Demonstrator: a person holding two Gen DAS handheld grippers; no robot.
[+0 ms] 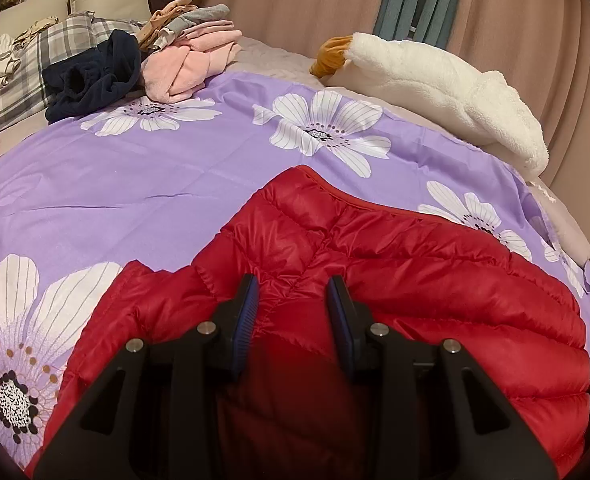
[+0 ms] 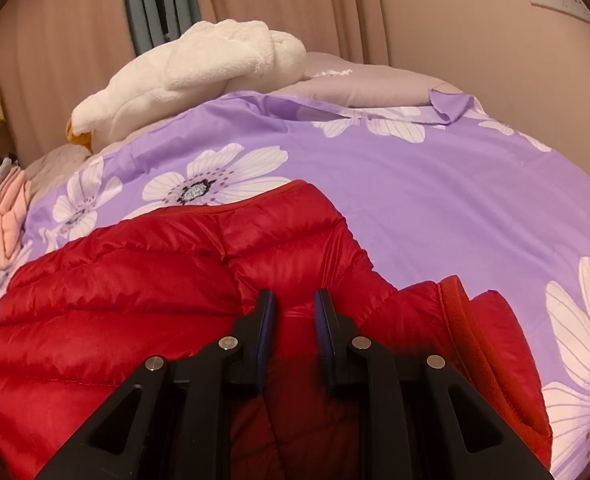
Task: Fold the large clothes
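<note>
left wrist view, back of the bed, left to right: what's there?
Plaid pillow → navy garment → pink clothes → white plush goose, with its orange beak towards the pile.

Warm, even indoor light fills both views, with soft sheen on the red jacket ahead of each claw. Cloth nearest the lens, between the fingers, blurs. Fisheye bending curves the far edges; corners go black.
</note>
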